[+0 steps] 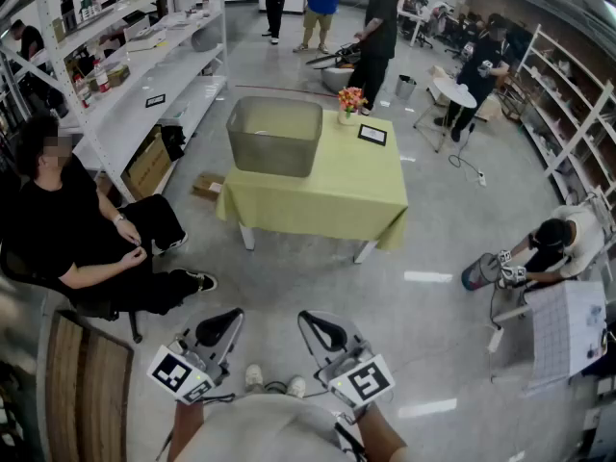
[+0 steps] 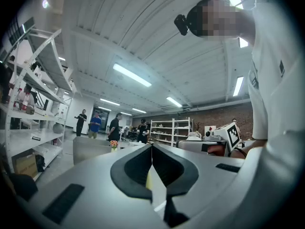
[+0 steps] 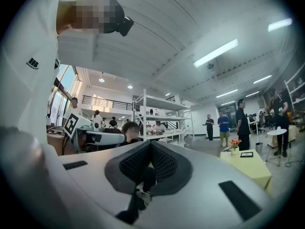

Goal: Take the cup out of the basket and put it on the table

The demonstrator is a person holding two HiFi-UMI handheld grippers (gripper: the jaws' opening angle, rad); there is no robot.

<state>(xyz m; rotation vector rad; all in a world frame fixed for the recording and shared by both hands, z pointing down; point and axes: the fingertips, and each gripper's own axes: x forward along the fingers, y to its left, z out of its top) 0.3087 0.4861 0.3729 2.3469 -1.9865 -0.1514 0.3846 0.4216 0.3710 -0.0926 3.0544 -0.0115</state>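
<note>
**Head view.** A table (image 1: 327, 200) draped in a yellow-green cloth stands on the grey floor, well ahead of the person. A grey, translucent basket (image 1: 274, 138) sits on its far left portion. A small vase of flowers (image 1: 348, 104) stands just beside the basket's right far corner, and a black picture frame (image 1: 372, 135) lies near the vase. The cup cannot be made out in any view. The basket's cloudy walls do not show its contents, so whether the cup lies inside cannot be told.

**Grippers.** The left gripper (image 1: 219, 327) and the right gripper (image 1: 322, 331) are held low and close to the person's body, well apart from the table. Each carries its marker cube, left (image 1: 178, 373) and right (image 1: 366, 381).
- In the left gripper view, the left gripper (image 2: 151, 148) has its jaws pressed together at the tips, with nothing between them. The basket (image 2: 90, 149) appears far beyond.
- In the right gripper view, the right gripper (image 3: 150, 145) likewise has its jaws fully together and holds nothing. The table (image 3: 245, 168) lies off to the right.

**Surroundings.** A seated person in black (image 1: 77, 229) is at the left, beside white shelving (image 1: 144, 56). A crouching person (image 1: 549, 248) is at the right.
</note>
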